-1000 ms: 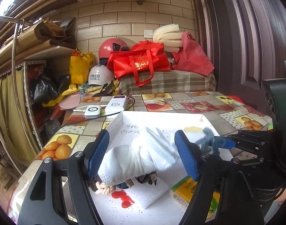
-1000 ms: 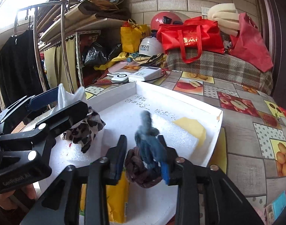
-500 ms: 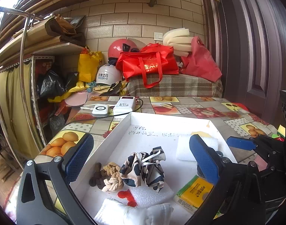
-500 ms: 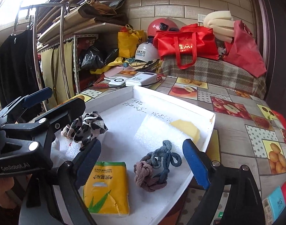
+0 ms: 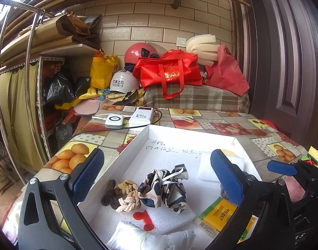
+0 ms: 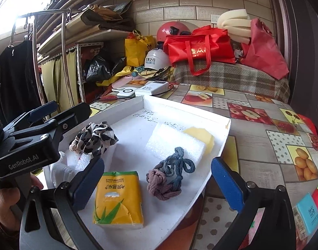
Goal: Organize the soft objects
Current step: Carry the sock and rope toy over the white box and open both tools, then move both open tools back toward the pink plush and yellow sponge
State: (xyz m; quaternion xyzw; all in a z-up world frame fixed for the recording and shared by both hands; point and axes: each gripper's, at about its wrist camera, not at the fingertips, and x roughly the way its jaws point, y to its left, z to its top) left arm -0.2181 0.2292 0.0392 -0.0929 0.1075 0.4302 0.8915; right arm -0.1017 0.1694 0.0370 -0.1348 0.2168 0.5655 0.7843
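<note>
White tray (image 5: pixel 136 143) on a fruit-patterned tablecloth (image 5: pixel 231 125), contents as found. Left gripper (image 5: pixel 156 177): jaws spread wide, nothing gripped. Between and just ahead of its blue pads are seen a spotted cloth scrunchie (image 5: pixel 165 187) and, touching it toward the left finger, a brown-and-cream knotted rope (image 5: pixel 121 193); a white sock (image 5: pixel 150 237) lies below the pads, nearest the camera, beside a red-stained foam sheet (image 5: pixel 171 214). Right gripper (image 6: pixel 156 181): jaws opening, nothing pressed by either pad. Between its fingers are found a yellow tissue pack (image 6: pixel 117 198) (by the left finger) and a blue-and-mauve knotted rope (image 6: pixel 169 177); beyond the rope, a white foam block (image 6: pixel 169 143) and a yellow sponge (image 6: pixel 200 135), touching.
</note>
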